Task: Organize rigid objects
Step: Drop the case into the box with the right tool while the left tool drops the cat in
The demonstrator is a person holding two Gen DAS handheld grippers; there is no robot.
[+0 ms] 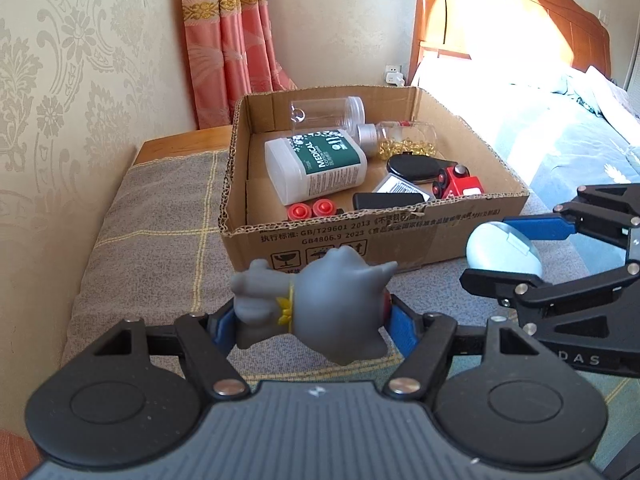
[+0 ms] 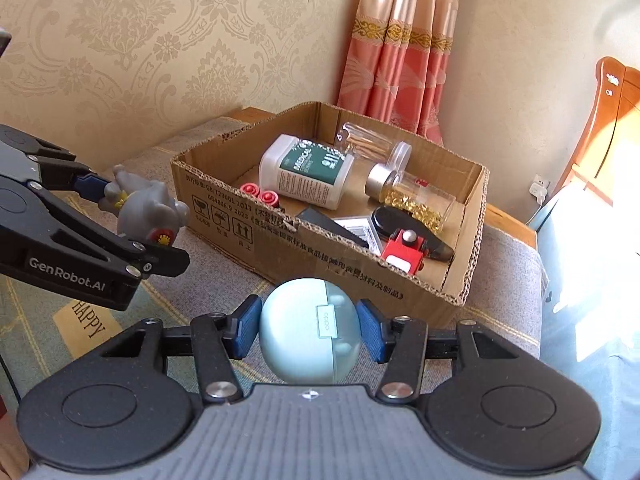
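My left gripper [image 1: 310,330] is shut on a grey toy figure [image 1: 320,308] with a yellow collar, held above the blanket in front of the cardboard box [image 1: 360,236]. In the right wrist view that left gripper [image 2: 132,216] shows at the left with the grey figure [image 2: 144,210]. My right gripper [image 2: 308,330] is shut on a pale blue earbud case [image 2: 308,330], its blue pads against both sides. From the left wrist view the right gripper [image 1: 502,246] and the earbud case [image 1: 504,252] hang to the right of the box.
The box [image 2: 352,268] holds a white medical bottle [image 1: 316,166], a clear jar [image 1: 328,112], a jar of yellow capsules [image 1: 400,138], a red toy car [image 1: 460,186], two red caps [image 1: 312,210] and dark flat items. A grey checked blanket [image 1: 160,232] covers the surface; a bed [image 1: 560,128] lies right.
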